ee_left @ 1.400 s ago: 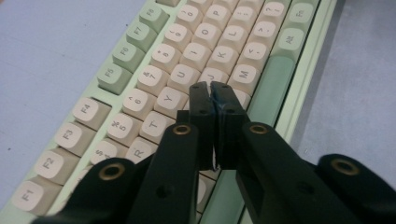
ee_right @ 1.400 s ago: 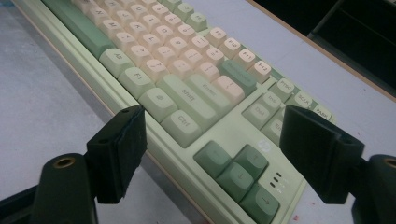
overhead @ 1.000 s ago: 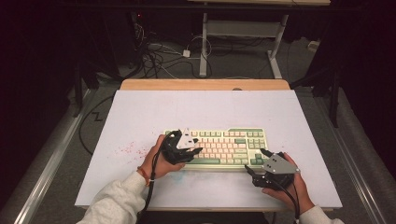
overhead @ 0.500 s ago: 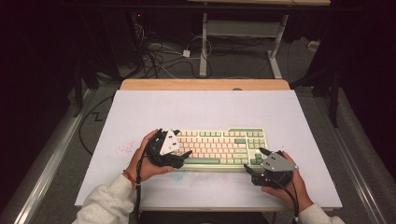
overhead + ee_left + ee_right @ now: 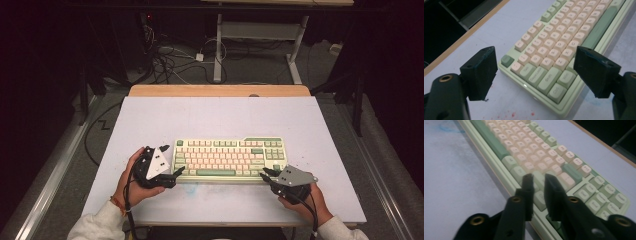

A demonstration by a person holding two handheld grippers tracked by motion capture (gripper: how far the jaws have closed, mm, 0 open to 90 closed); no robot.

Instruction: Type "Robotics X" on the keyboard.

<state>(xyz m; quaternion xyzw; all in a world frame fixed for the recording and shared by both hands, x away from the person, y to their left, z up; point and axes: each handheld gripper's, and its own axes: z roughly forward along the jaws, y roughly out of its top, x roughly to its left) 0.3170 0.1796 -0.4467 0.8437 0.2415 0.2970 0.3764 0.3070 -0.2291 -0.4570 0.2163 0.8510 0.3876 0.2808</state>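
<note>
Overhead, the pale green keyboard with cream keys (image 5: pixel 230 159) lies between the left gripper (image 5: pixel 176 174) and the right gripper (image 5: pixel 265 175). Closer, the left gripper view shows its jaws spread wide, having just opened, framing the keyboard's near corner (image 5: pixel 554 72) without touching. Meanwhile the right gripper (image 5: pixel 539 180), jaws just closed nearly together, hovers over the bottom-row keys, gripping nothing.

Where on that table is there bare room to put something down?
The widest free patch is the table top between the keyboard and the wooden far edge. Strips left and right of the keyboard are bare too. The near edge is crowded: the left gripper and right gripper flank the keyboard's front corners.
</note>
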